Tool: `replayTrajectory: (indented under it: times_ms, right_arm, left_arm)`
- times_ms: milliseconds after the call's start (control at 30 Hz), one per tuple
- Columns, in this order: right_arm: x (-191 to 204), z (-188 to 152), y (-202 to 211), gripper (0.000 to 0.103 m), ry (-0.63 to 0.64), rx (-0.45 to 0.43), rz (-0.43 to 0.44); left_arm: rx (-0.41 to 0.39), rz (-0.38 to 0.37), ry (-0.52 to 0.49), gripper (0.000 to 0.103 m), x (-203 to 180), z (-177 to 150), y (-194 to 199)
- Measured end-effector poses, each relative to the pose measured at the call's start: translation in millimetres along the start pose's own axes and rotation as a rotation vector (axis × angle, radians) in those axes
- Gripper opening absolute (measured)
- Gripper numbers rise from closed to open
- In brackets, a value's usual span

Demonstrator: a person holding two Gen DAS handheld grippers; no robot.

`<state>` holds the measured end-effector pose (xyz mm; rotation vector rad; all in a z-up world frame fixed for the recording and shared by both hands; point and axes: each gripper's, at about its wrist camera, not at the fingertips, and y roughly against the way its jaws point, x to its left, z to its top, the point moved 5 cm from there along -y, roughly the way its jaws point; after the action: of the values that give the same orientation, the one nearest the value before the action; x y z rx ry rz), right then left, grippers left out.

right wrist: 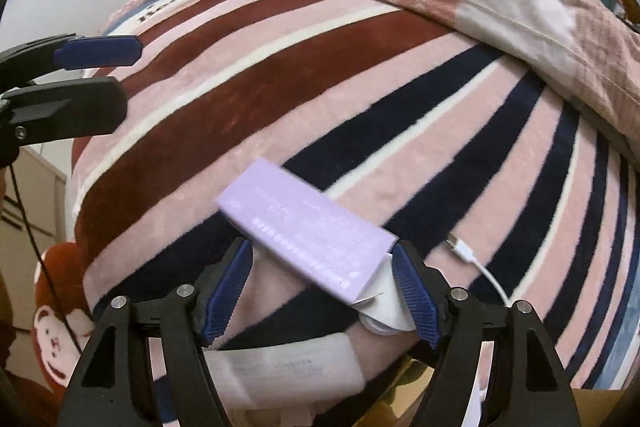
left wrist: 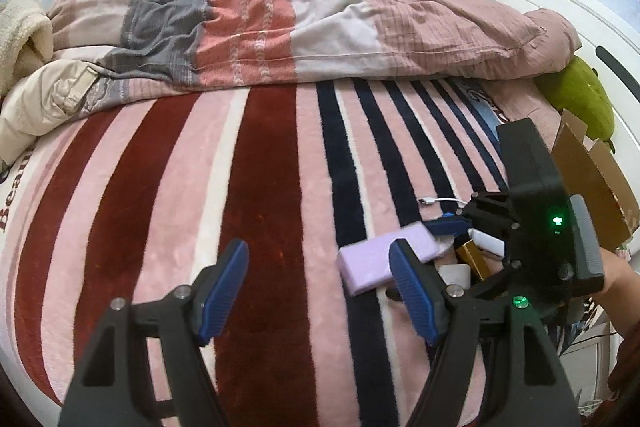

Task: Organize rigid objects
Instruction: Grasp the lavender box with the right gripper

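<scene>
"Beau…" lettering (left wrist: 6,203) on striped blanket (left wrist: 260,227)

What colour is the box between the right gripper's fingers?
Pale lilac box, clearest in the right wrist view.

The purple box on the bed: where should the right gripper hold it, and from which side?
Grip the purple box across its short width near the close end, coming from that end along its length; its long sides look flat and parallel.
</scene>
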<state>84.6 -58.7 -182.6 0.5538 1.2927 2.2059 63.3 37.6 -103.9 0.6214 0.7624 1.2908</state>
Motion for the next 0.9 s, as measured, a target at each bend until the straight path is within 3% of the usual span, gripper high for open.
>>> replayTrajectory:
  times_ms: [133, 267, 433, 500, 567, 667, 800, 900]
  right_arm:
    - [15.6, 0.1, 3.2, 0.070, 0.021, 0.006, 0.103]
    - [35.7, -4.4, 4.2, 0.069, 0.038, 0.045, 0.267]
    - [41.6, -3.8, -6.9, 0.068, 0.084, 0.045, 0.204]
    - [41.5, -2.5, -11.8, 0.059, 0.101, 0.043, 0.194]
    - [39.2, -0.2, -13.9, 0.032, 0.111, 0.036, 0.168]
    - [32.9, 2.8, -11.3, 0.008, 0.096, 0.030, 0.179]
    - [35.0, 3.0, -3.2, 0.004, 0.115, 0.007, 0.140]
    - [39.3, -0.5, 7.8, 0.004, 0.051, 0.026, 0.178]
  left_arm:
    - [0.002, 0.001, 0.008, 0.070, 2.4, -1.7, 0.8]
    - [0.002, 0.008, 0.007, 0.070, 2.9, -3.4, 1.9]
    - [0.005, 0.019, 0.004, 0.070, 3.3, -4.9, 2.3]
    - [0.006, 0.021, 0.006, 0.070, 4.6, -5.4, 2.6]
    - [0.007, 0.021, 0.011, 0.070, 5.3, -6.0, 2.9]
    - [0.009, 0.022, 0.022, 0.070, 7.8, -6.6, 3.5]
    - [0.001, 0.026, 0.039, 0.070, 11.6, -8.2, 9.2]
    - [-0.008, 0.026, 0.051, 0.070, 16.2, -10.5, 15.2]
